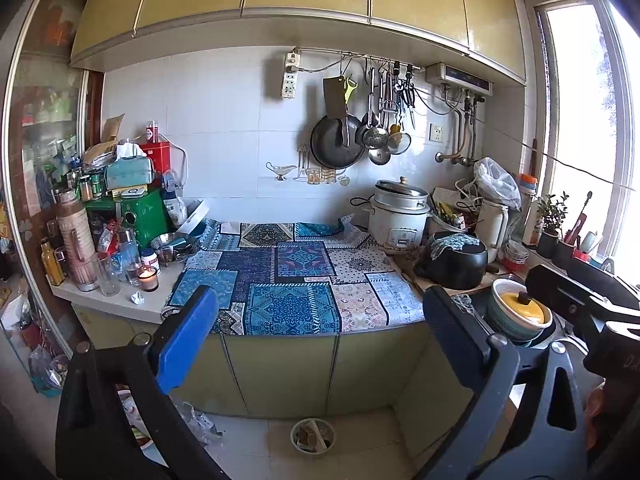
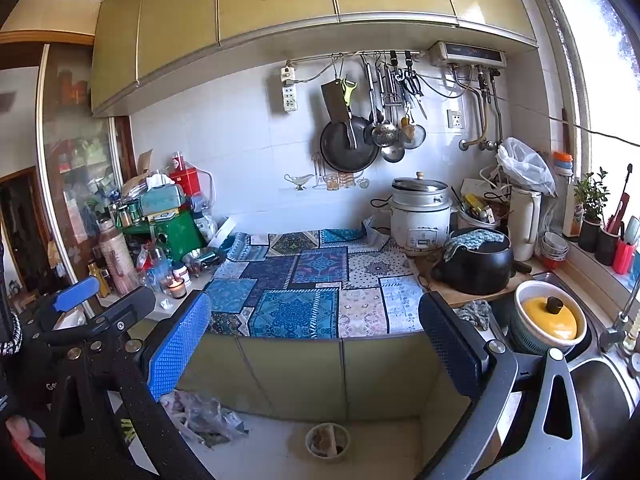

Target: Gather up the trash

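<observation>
Kitchen counter seen from both wrist cameras. The counter (image 1: 120, 300) spans mid-frame, its centre covered by a blue patchwork cloth (image 1: 288, 280). A white rice cooker (image 1: 398, 216) stands at centre right, with a black pot (image 1: 456, 264) just below and right of it. A yellow lid (image 1: 522, 308) rests in a bowl at right, in the sink area. A lit candle (image 1: 148, 278) sits near the counter's left edge, and a small crumpled white scrap (image 1: 137, 298) lies just below it.

The left gripper (image 1: 316, 332), lower frame, has its blue-padded fingers (image 1: 188, 340) spread wide and holds nothing. The right gripper (image 2: 316, 336) is likewise spread and empty; the left tool's blue pad shows at the left edge of its view.

Trash: a crumpled clear plastic bag (image 2: 204, 416) lies on the floor at lower left, under the left finger of each gripper and untouched. A small round container (image 2: 327, 440) with scraps sits on the floor at bottom centre, between and below the fingers, apart from both tools.
</observation>
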A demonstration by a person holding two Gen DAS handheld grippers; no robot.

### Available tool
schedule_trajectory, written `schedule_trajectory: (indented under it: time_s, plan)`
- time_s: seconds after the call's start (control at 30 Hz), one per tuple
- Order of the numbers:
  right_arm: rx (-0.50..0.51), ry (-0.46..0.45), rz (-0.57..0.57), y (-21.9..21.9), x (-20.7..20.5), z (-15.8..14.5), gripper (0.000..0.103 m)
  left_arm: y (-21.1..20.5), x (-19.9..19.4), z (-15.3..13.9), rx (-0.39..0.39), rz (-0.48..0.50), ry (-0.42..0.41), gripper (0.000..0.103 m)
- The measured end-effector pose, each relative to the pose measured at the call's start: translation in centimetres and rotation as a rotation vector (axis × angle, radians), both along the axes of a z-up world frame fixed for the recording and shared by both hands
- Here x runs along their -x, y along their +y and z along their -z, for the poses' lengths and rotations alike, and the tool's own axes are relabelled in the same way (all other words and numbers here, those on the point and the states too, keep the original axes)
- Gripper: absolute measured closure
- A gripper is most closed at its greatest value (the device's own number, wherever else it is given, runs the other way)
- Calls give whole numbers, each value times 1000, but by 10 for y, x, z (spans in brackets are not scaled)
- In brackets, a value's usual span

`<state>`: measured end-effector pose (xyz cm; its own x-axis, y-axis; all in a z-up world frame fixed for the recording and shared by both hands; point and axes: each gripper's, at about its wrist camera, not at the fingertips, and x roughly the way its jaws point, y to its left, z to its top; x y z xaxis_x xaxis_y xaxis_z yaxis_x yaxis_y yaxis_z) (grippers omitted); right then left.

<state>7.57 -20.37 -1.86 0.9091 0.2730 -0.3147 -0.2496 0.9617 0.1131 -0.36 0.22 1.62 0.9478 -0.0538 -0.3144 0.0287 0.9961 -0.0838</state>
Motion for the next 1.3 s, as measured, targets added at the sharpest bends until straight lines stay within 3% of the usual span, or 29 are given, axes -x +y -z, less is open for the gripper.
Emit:
schedule_trajectory:
  time_s: [1.3]
  plan:
    - [-4, 3, -13, 2, -11, -4, 0, 10, -8, -3, 23, 5, -5, 0]
